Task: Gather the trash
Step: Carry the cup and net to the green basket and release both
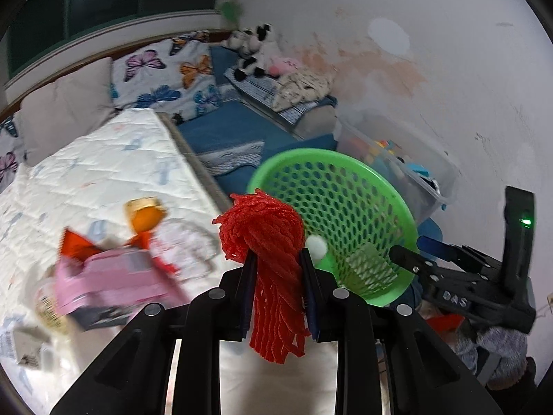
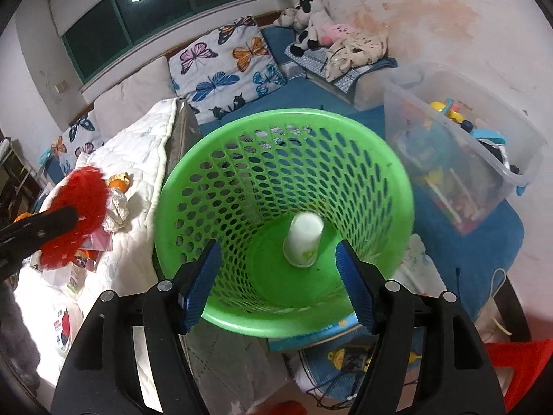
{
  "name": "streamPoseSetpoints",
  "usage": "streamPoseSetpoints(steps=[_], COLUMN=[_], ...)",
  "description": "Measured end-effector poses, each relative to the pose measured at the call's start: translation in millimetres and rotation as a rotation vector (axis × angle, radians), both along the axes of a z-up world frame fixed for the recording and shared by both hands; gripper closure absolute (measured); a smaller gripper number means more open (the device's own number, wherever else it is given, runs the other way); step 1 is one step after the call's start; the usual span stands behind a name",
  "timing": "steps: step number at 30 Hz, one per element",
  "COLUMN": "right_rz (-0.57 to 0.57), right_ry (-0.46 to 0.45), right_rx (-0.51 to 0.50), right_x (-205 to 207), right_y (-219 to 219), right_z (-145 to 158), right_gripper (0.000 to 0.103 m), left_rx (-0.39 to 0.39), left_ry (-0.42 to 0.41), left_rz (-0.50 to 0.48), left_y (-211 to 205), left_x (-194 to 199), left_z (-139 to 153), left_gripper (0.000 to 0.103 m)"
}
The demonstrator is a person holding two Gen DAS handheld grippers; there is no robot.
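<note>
Your left tool (image 1: 276, 263) was clamped tight on a crinkly red mesh bundle (image 1: 266, 238) at centre frame, just left of the perforated green plastic basket (image 1: 345, 207). Your right tool (image 2: 278, 269) stood half open and empty over that basket, where a smooth white cup (image 2: 304, 238) lay on the bottom.
</note>
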State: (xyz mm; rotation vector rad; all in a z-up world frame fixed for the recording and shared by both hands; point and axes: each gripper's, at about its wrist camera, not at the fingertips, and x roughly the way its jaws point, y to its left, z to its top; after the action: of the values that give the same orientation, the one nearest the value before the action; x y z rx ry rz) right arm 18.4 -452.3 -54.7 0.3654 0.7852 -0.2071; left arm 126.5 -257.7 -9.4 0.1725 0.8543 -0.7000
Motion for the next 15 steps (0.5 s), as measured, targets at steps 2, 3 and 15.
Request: streamPoseSetpoints(steps=[2,3,15], right_rz=[-0.009,-0.012,-0.046], right_ry=[-0.008,-0.012,-0.004], right_rx=[0.007,0.01,0.035], right_x=[-6,-9,-25], right_y=[-3,-4,-12], right_z=[2,2,-5], right_gripper=[0.031,0.031,0.03], left_rx=[0.017,0.022,0.02], left_ry=[0.006,0.01,0.032], left_rz=[-0.015,-0.029,-0.075], left_y=[-15,-21,-55], left_x=[2,2,6], left_z=[-6,-8,-28], left_gripper=[0.079,0.076,0.034])
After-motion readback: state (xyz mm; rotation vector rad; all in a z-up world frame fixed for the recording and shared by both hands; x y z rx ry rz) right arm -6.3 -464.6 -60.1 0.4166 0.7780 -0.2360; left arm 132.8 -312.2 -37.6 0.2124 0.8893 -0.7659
